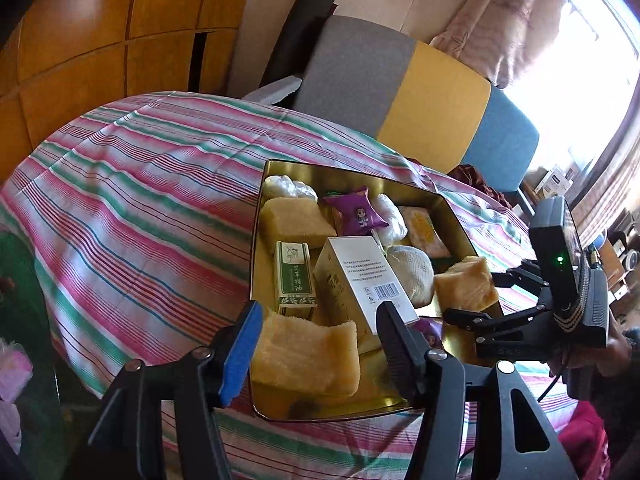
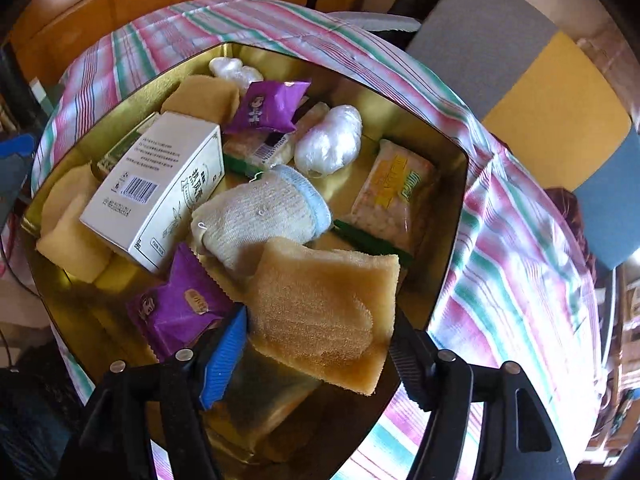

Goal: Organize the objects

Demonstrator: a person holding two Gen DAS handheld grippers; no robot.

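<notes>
A gold tin tray [image 1: 260, 264] [image 2: 452, 216] on the striped cloth holds yellow sponges, a white box [image 1: 362, 280] [image 2: 156, 184], a green box [image 1: 294, 276], purple snack packets [image 1: 356, 212] [image 2: 268, 106], a rolled sock [image 2: 260, 212] and white wrapped balls. My left gripper [image 1: 320, 340] stands open around a yellow sponge [image 1: 308, 354] at the tray's near edge; the left pad touches it, the right finger is apart. My right gripper [image 2: 320, 344] is shut on another yellow sponge [image 2: 324, 312] above the tray's near right corner; it also shows in the left wrist view [image 1: 468, 284].
The striped cloth [image 1: 140, 200] covers the table. A grey, yellow and blue sofa [image 1: 436, 96] stands behind it, wooden cabinets [image 1: 100, 40] at the back left, a bright window [image 1: 580, 80] at the right. Clutter lies on the floor at the far right.
</notes>
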